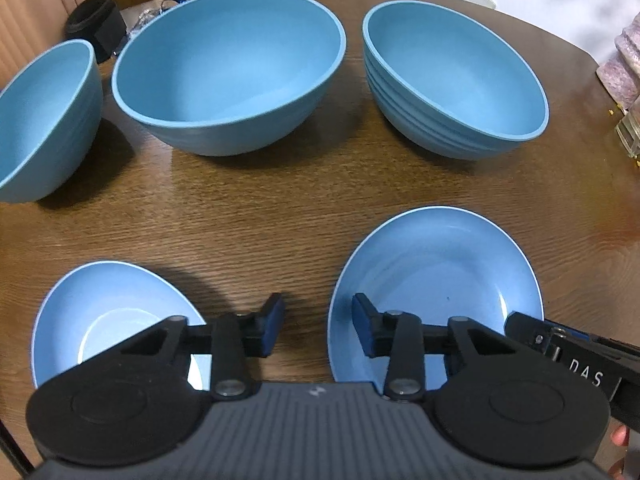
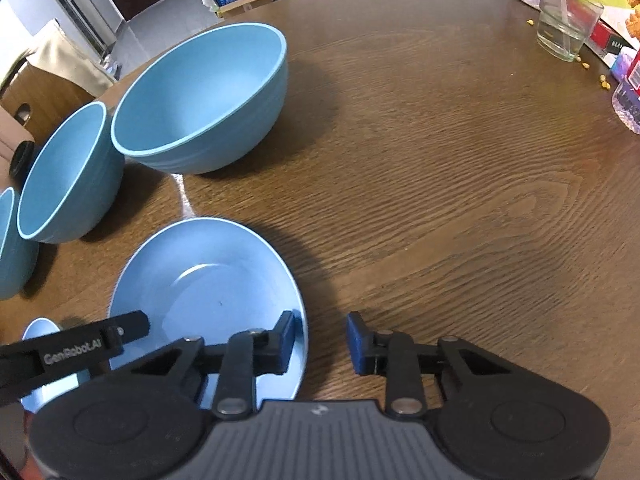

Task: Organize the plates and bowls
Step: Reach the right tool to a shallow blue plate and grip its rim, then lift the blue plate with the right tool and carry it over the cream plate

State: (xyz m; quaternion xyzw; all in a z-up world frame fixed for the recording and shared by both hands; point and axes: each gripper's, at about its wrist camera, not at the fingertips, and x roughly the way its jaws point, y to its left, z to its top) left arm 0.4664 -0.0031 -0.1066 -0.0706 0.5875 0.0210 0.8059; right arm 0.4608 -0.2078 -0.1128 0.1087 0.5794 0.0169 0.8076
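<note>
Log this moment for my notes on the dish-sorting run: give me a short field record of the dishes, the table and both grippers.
bowls: three blue bowls in a row at the far side, large bowl in the middle
plates: two blue plates near the grippers, small plate and larger plate, apart
stacking: none, each dish sits alone
surface: brown wooden table
left gripper: jaws apart, straddling the larger plate's left rim
right gripper: jaws apart, straddling the same plate's right rim
clutter: clear glass at the far right edge
</note>
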